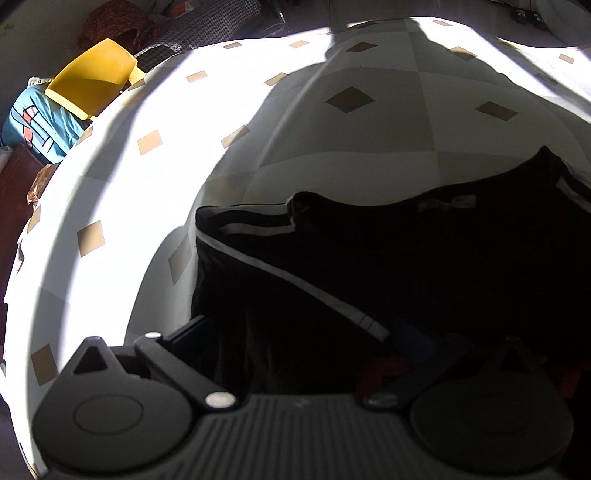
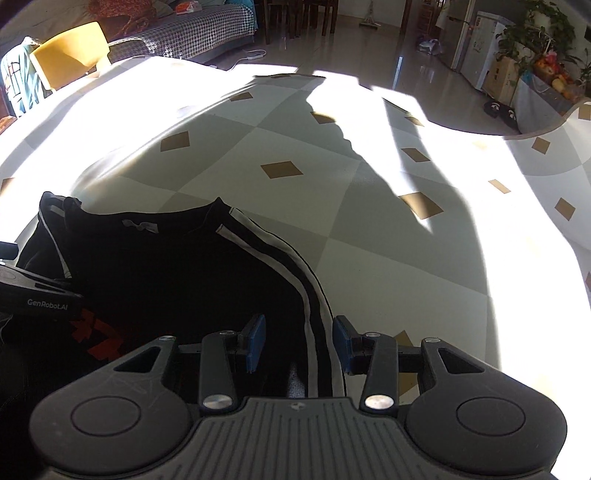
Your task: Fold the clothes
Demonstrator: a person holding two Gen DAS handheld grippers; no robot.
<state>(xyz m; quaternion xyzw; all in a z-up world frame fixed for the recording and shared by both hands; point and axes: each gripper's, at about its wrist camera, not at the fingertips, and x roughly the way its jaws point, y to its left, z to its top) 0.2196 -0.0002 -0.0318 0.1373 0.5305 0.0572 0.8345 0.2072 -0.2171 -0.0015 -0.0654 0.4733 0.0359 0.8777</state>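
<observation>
Right gripper (image 2: 299,341), fingers parted astride striped edge of black garment (image 2: 166,266), untouched, poised for folding on checked tablecloth (image 2: 332,206); left gripper (image 1: 317,354) finger state indiscernible in shadow.

This is a home's living and dining area. A table (image 2: 295,206) under a checked cloth with tan diamonds stands in strong sunlight beside a yellow chair (image 2: 70,51). Behind it sits a sofa with a houndstooth throw (image 2: 192,29), then dark dining chairs (image 2: 295,18), a white fridge (image 2: 476,44), potted plants (image 2: 535,29) and slippers (image 2: 500,110) on a glossy floor.
</observation>
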